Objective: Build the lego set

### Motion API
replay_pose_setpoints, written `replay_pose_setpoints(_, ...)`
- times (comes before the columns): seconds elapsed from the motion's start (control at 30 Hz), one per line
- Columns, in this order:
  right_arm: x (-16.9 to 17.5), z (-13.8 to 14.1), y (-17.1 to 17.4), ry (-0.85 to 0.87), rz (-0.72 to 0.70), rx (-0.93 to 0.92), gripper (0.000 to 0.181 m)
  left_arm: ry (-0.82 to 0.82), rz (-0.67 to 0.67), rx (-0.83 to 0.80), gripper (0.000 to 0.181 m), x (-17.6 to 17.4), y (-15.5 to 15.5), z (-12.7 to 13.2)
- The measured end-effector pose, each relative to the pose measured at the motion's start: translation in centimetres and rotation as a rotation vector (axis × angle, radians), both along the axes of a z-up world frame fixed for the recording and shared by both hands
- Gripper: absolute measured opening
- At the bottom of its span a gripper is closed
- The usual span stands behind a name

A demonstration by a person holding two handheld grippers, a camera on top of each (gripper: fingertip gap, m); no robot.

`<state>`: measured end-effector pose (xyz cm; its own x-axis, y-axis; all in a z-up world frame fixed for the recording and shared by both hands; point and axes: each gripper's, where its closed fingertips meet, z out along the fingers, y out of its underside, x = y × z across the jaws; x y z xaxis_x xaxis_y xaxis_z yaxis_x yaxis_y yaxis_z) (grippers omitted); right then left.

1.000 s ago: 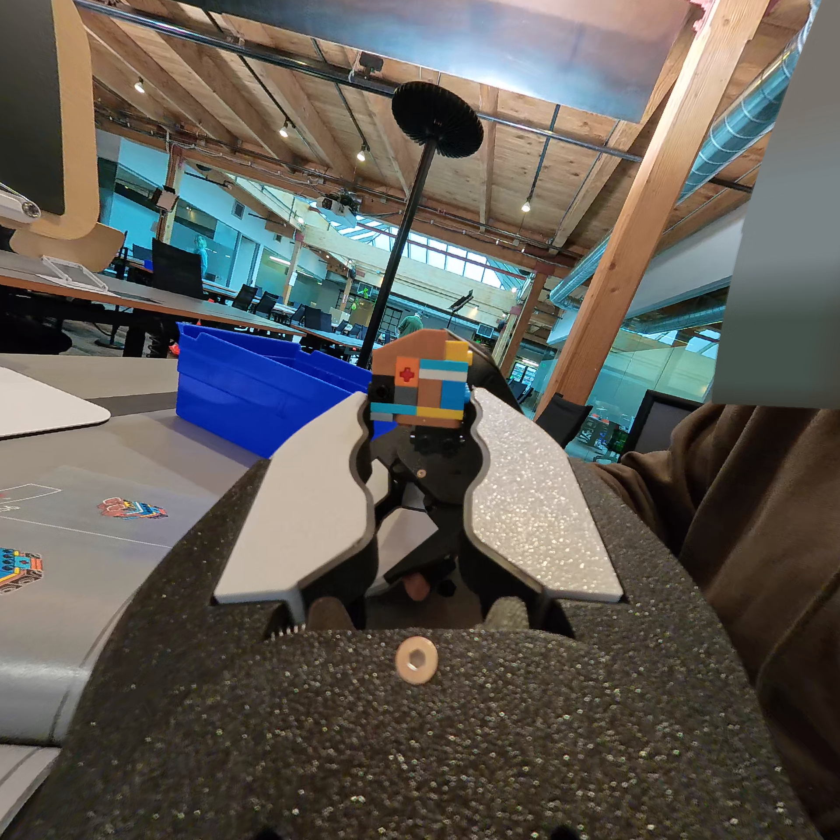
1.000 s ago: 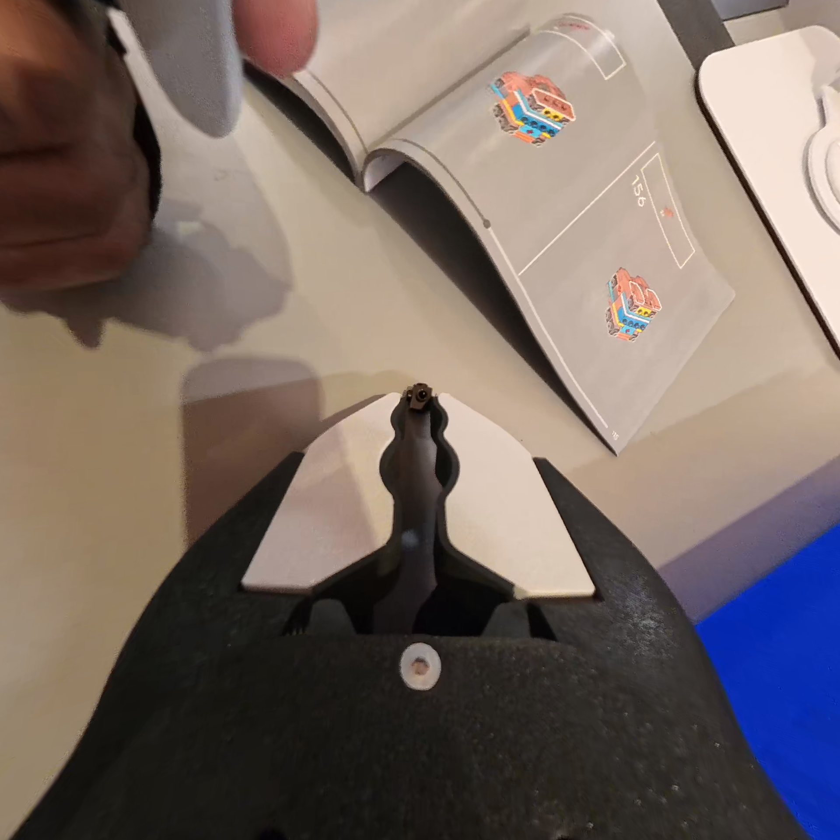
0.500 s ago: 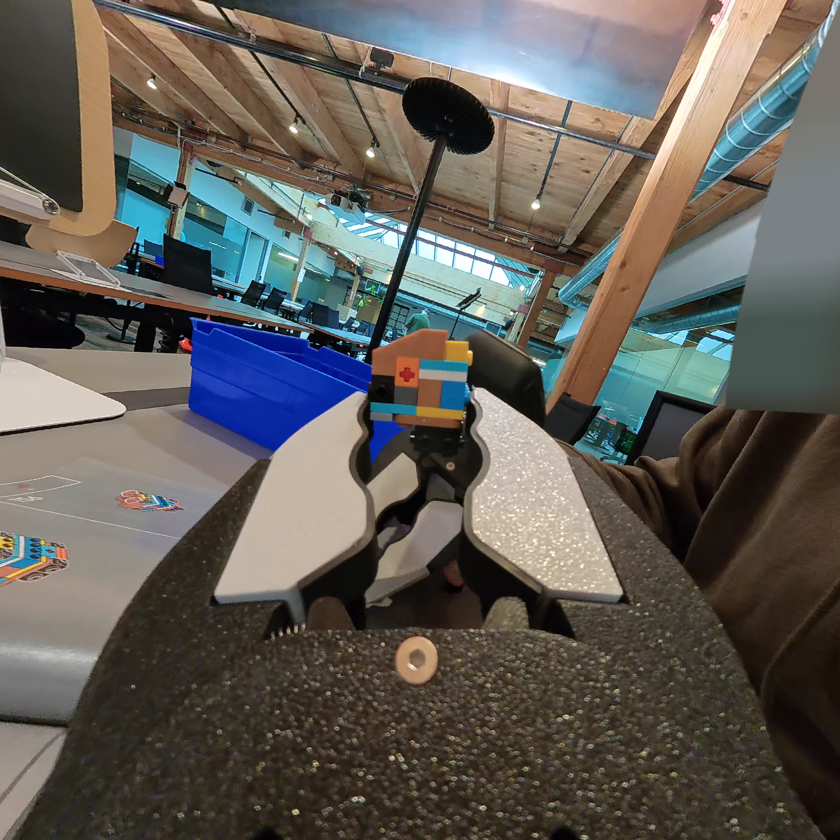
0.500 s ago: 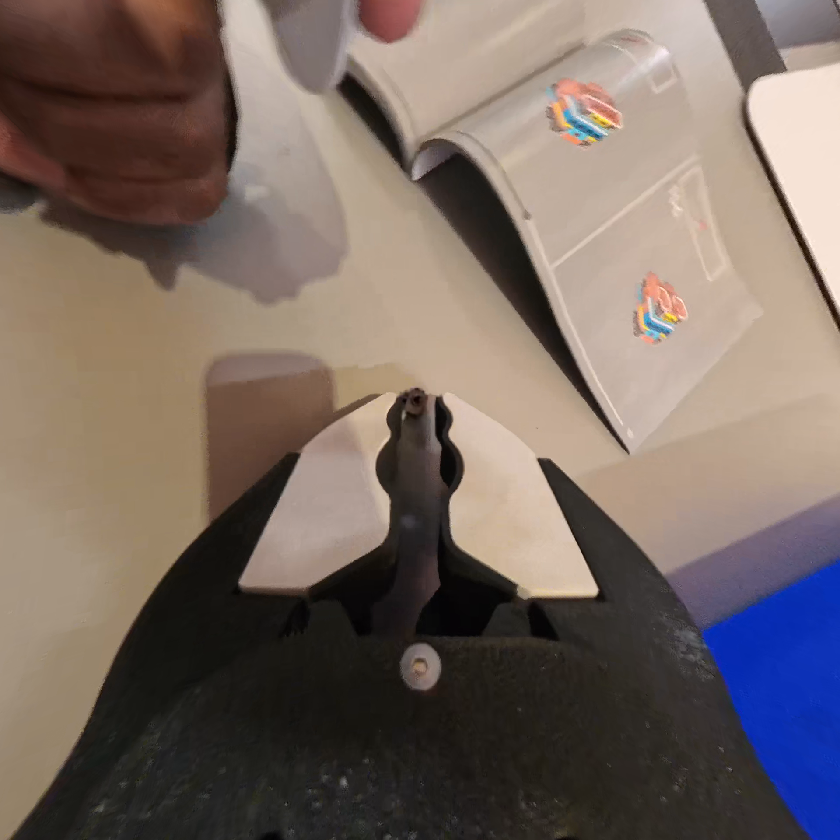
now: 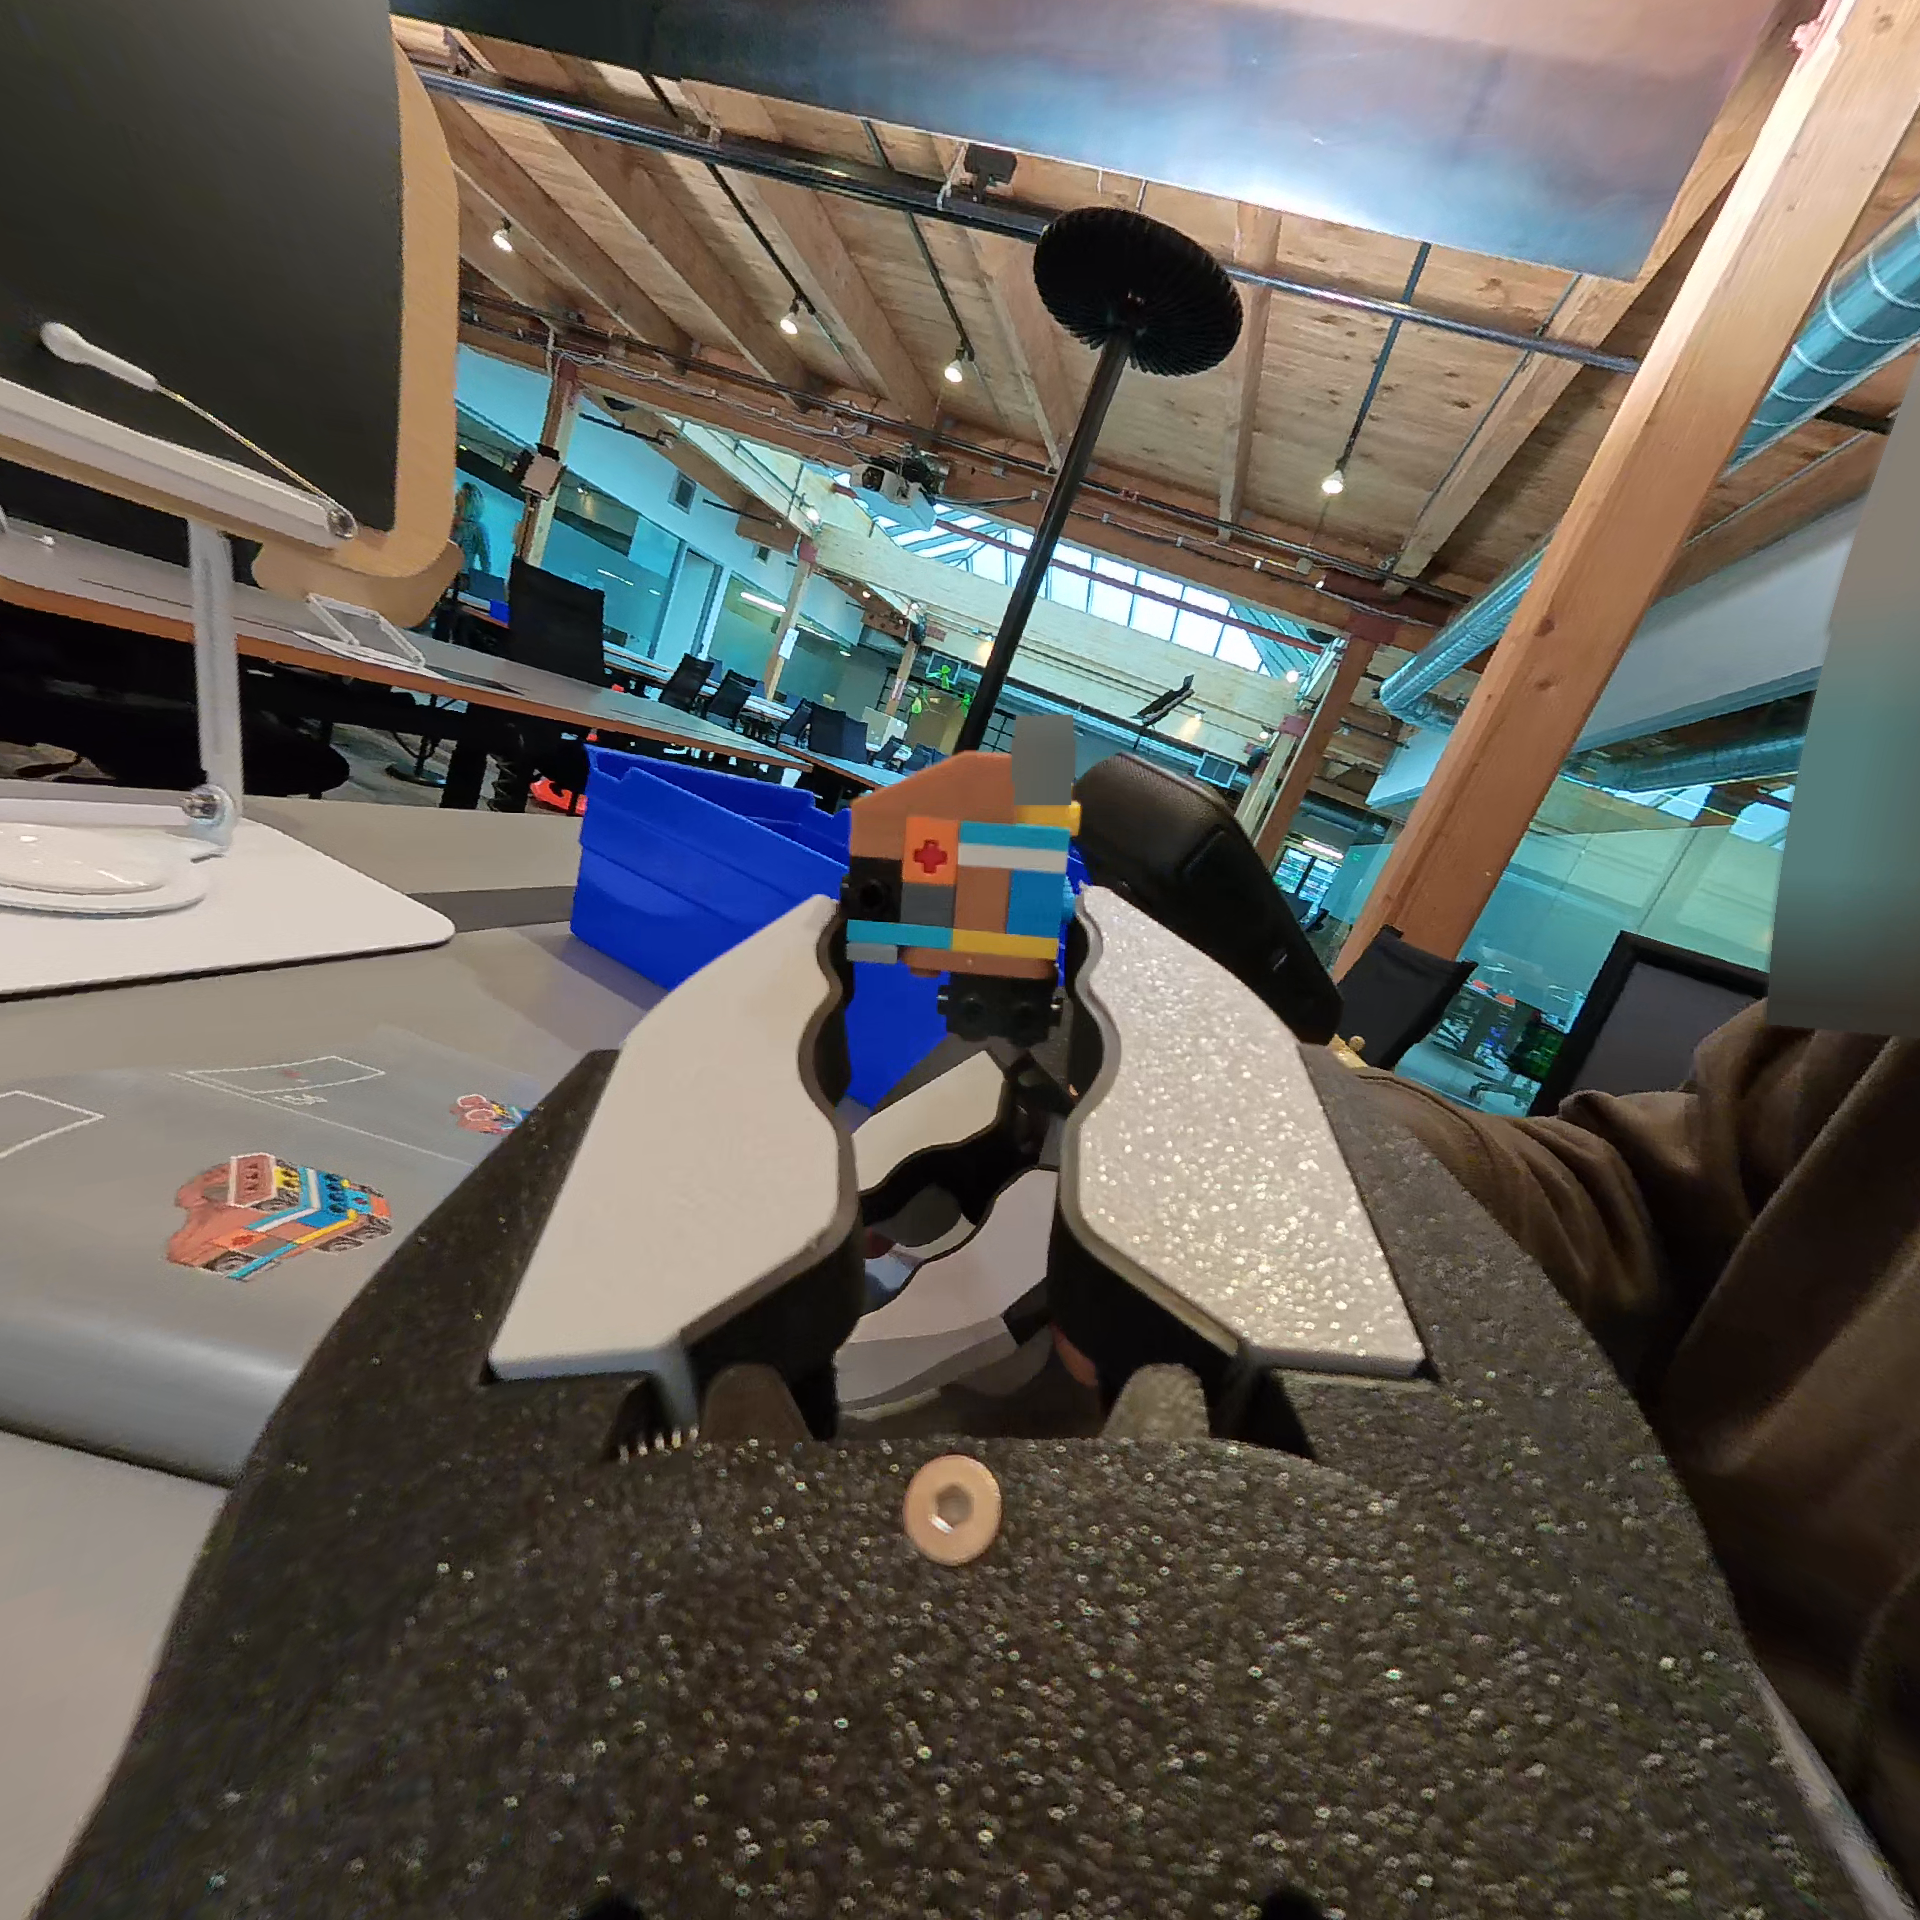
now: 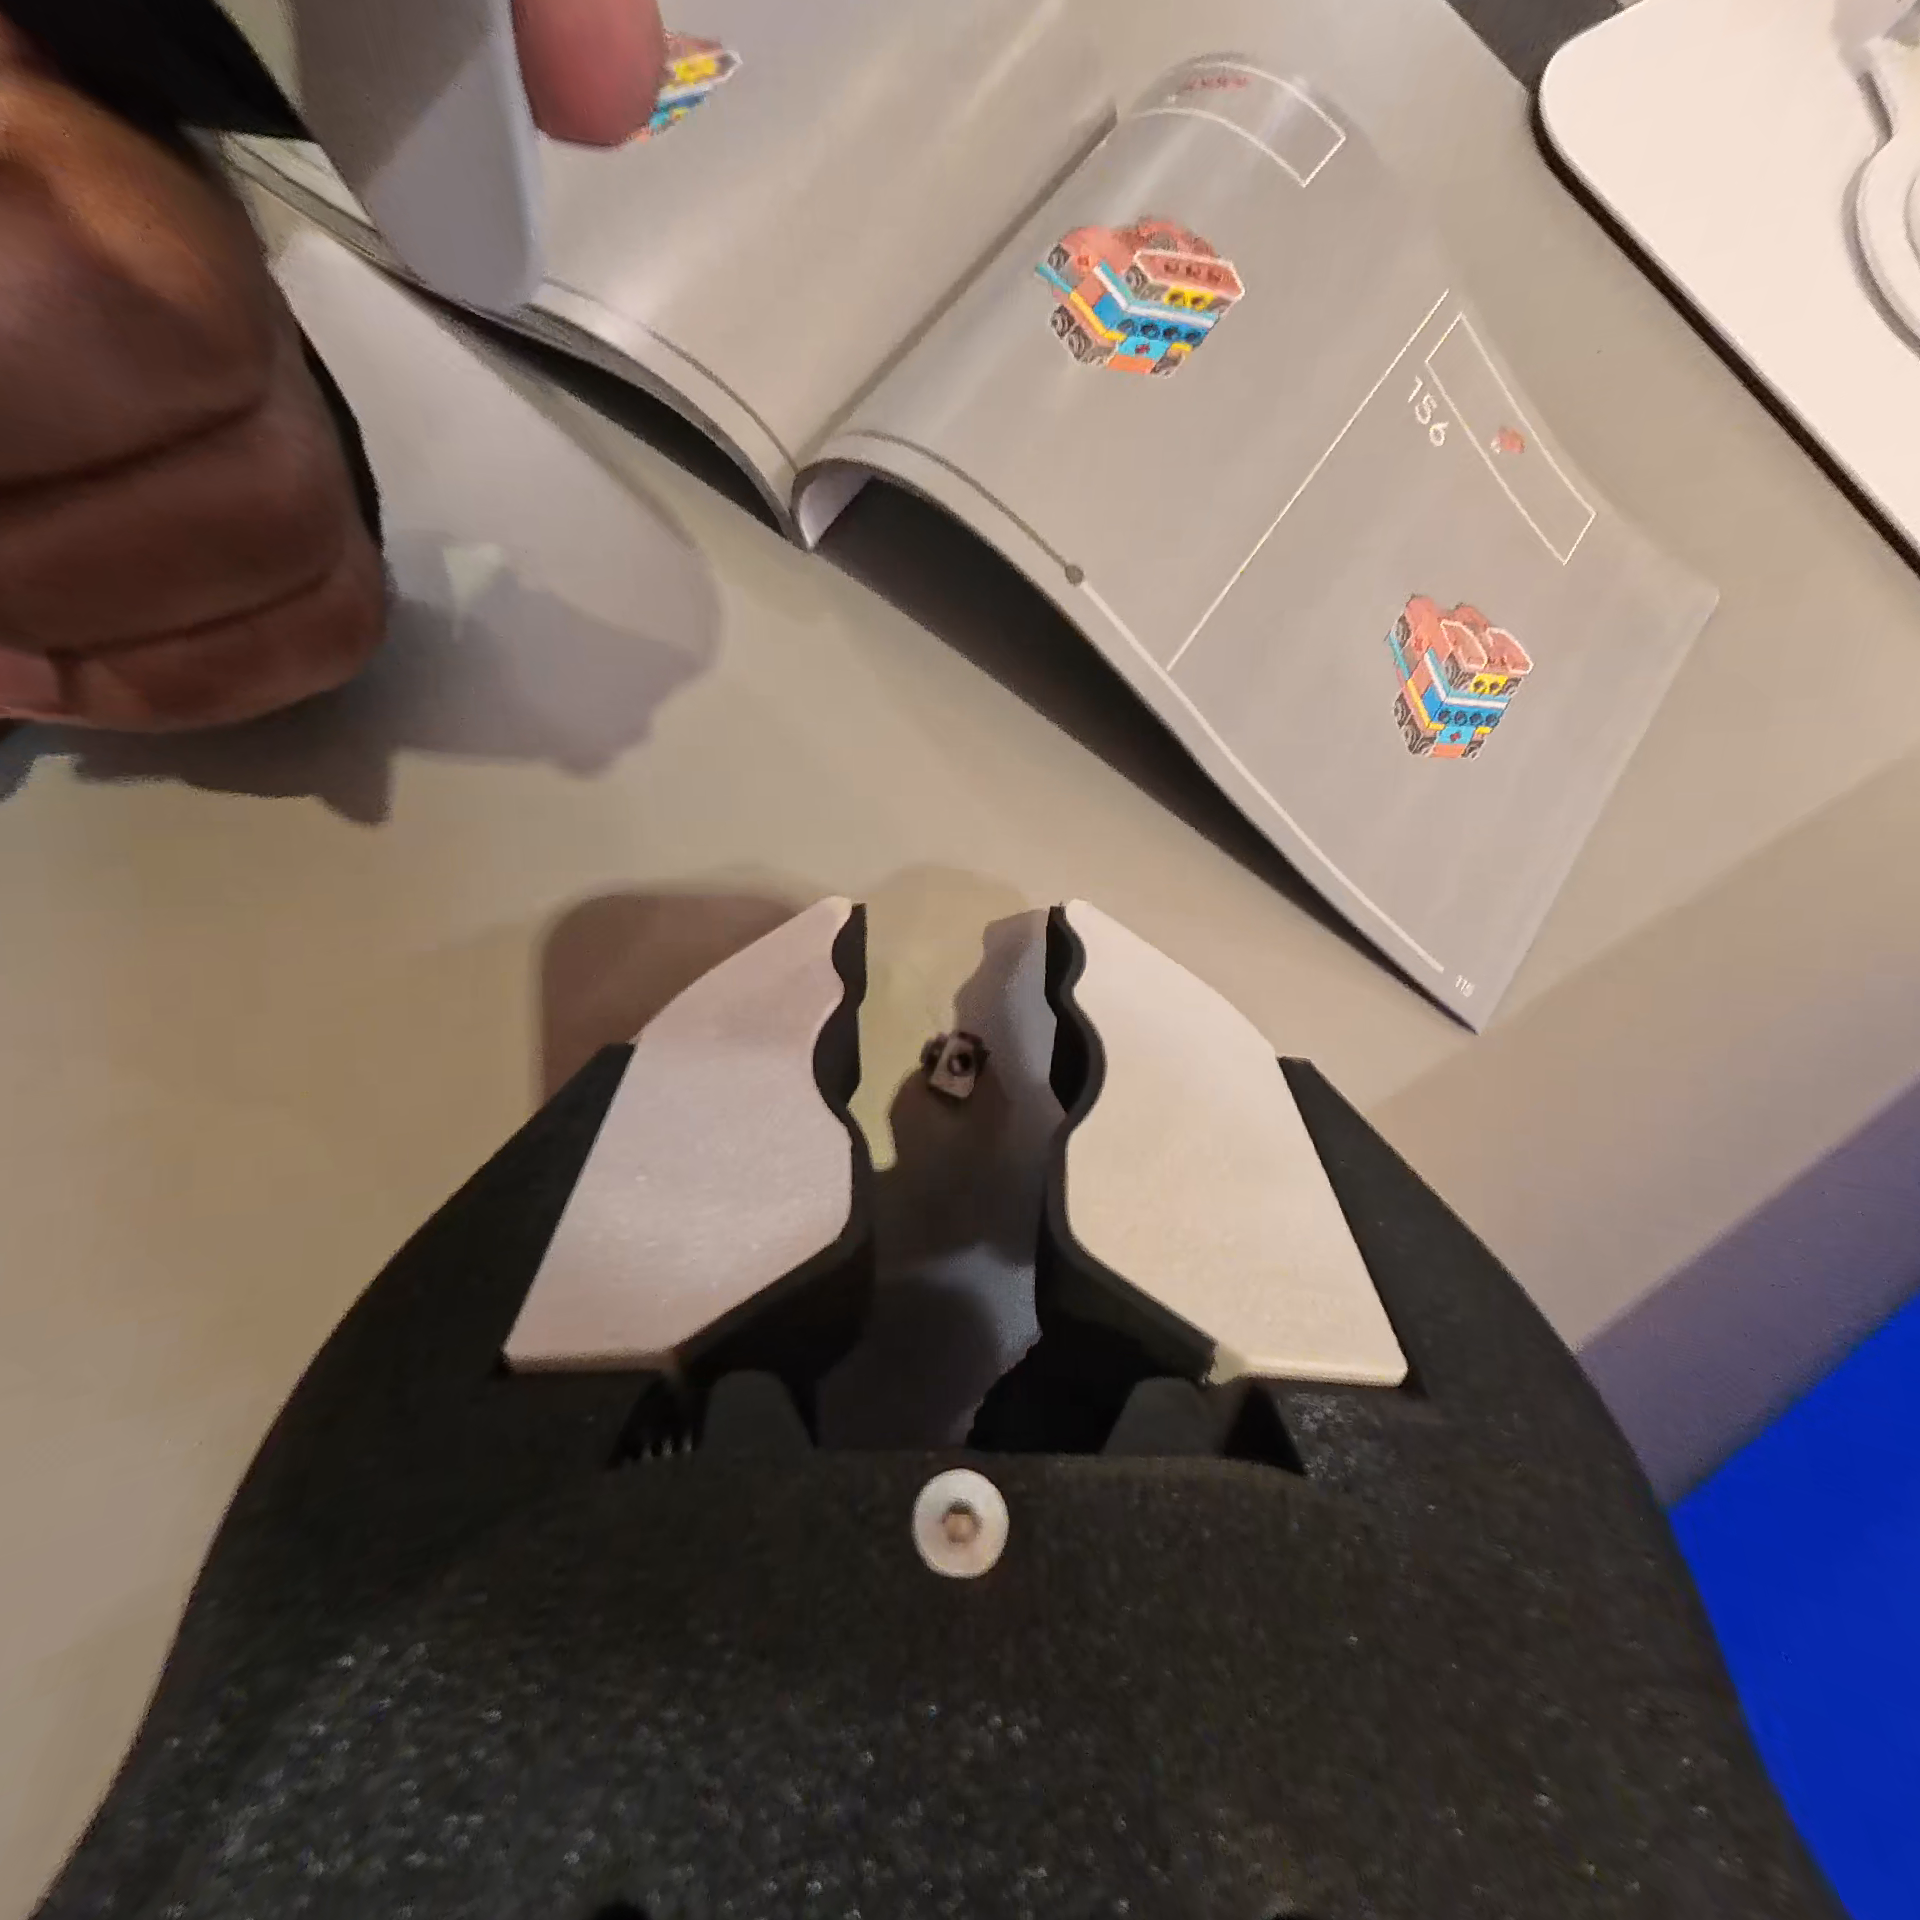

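- Grey table [image 6: 312,1039], open instruction booklet [image 6: 1299,520] with printed model pictures and step numbers; right wrist view only.
- Blue bin [image 5: 707,883]: clear in left wrist view.
- Left gripper [image 5: 956,935] clamped on multicoloured lego model [image 5: 961,883], held up.
- Right gripper [image 6: 956,914] jaws apart; small dark lego piece [image 6: 954,1065] between them, touching neither.

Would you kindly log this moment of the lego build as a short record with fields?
left hand-held gripper: shut on the lego model, held up above the table
right hand-held gripper: open, pointing down at the table
small dark piece: seen between the open fingers, apart from both; whether it lies on the table cannot be told
instruction booklet: open on the table, pages curved
blue bin: behind the model in the left wrist view
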<state>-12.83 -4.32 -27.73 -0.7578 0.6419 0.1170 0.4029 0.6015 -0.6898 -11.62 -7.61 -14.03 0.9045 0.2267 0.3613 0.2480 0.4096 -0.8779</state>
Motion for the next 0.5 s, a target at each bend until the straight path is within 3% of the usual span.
replay_pose_setpoints(0.33, 2.7, 0.7, 2.8, 0.005, 0.024, 0.025, 0.033, -0.009, 0.014, -0.011, 0.039, 0.0, -1.6, -0.1)
replay_pose_setpoints(0.5, 2.1, 0.4, 3.0, 0.012, 0.004, 0.033, 0.032, -0.015, -0.009, -0.023, 0.039, 0.5, -1.0, -0.3)
